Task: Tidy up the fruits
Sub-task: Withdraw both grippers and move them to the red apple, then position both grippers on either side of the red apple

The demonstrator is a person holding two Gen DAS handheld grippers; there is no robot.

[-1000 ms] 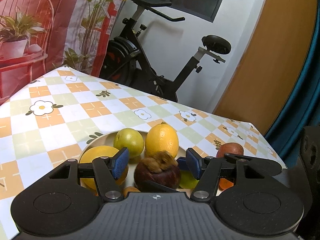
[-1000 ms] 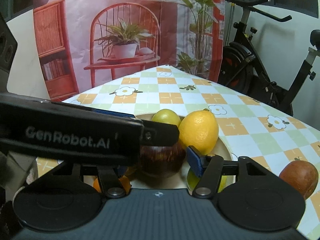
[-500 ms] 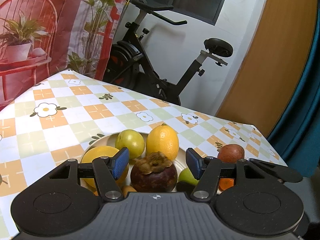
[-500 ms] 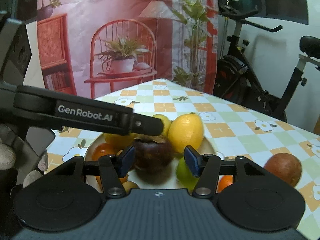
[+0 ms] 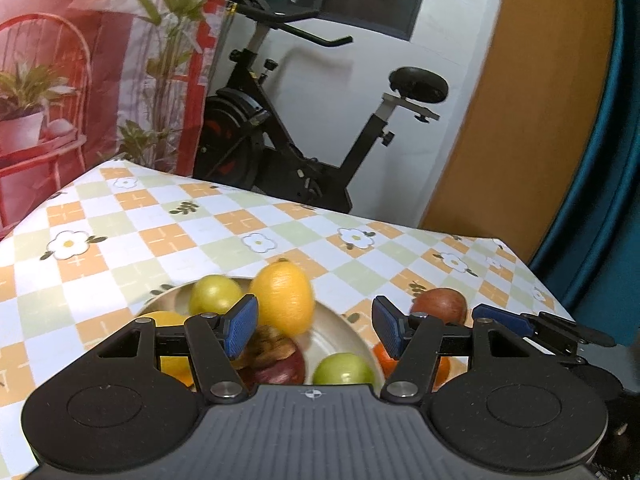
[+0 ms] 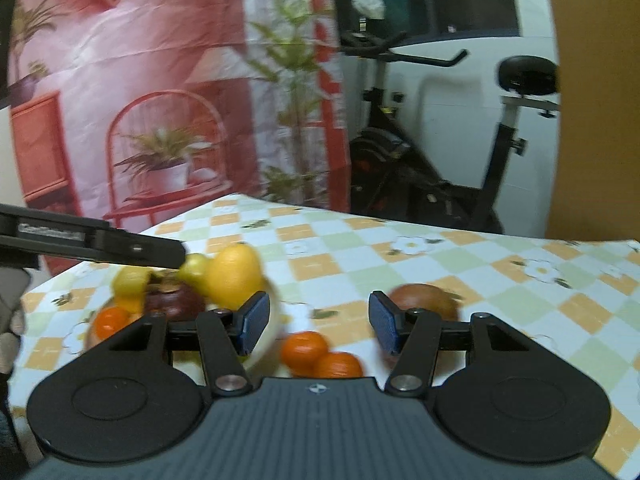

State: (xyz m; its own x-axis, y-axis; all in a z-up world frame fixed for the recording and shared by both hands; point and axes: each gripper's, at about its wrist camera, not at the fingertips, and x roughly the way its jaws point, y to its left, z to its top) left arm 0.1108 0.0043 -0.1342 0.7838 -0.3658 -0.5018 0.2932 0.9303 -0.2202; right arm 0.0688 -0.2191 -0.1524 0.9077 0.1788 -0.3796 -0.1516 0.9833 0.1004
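Right wrist view puts the right gripper point(image 6: 316, 320), jaws spread and empty, above two tangerines point(image 6: 320, 356): centre one between the pads before pinching

We find almost nothing legible. The left gripper point(image 6: 92, 242), reaching in from the left edge of the right wrist view, carries one line of pale lettering along the side of its black finger, but motion blur smears it and we cannot make out a single letter. No other text, number or sign can be read.
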